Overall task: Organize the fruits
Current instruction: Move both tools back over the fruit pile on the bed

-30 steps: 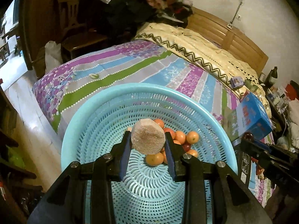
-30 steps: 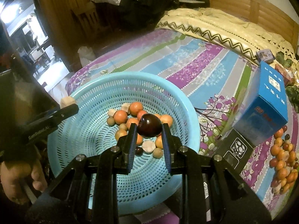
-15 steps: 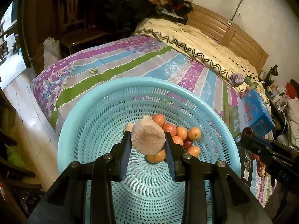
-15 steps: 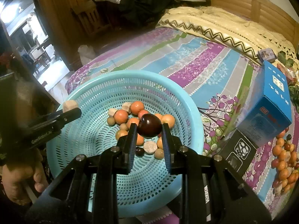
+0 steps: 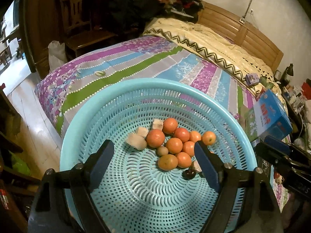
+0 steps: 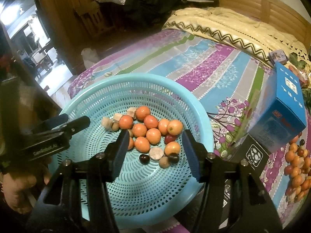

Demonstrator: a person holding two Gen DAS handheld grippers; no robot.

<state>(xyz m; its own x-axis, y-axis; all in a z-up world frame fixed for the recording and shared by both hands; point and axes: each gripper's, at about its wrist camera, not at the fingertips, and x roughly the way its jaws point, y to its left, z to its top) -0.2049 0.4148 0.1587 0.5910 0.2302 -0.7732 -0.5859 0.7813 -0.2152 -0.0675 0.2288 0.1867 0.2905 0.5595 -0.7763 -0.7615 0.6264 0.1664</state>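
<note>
A turquoise perforated basket (image 5: 136,83) (image 6: 136,76) stands on the striped bed and holds several oranges (image 5: 174,145) (image 6: 153,136), tan chunks and small dark fruits. My left gripper (image 5: 153,153) hangs over the basket with its jaws opening and nothing between them. The tan chunk (image 5: 136,141) lies on the basket floor beside the oranges. My right gripper (image 6: 155,141) is also over the basket, its jaws opening and empty. A dark round fruit (image 6: 173,157) rests among the fruit below it. In the right wrist view the left gripper (image 6: 75,119) reaches in from the left rim.
A blue carton (image 6: 281,106) (image 5: 272,116) and a black box (image 6: 250,153) stand right of the basket. A pile of loose oranges and dark fruits (image 6: 297,165) lies on the bedspread at the far right. A person's hand (image 6: 17,190) holds the left gripper. The bed edge drops to the floor at left.
Both grippers have opened. The tan chunk left the left jaws and the dark fruit left the right jaws; both now lie in the basket.
</note>
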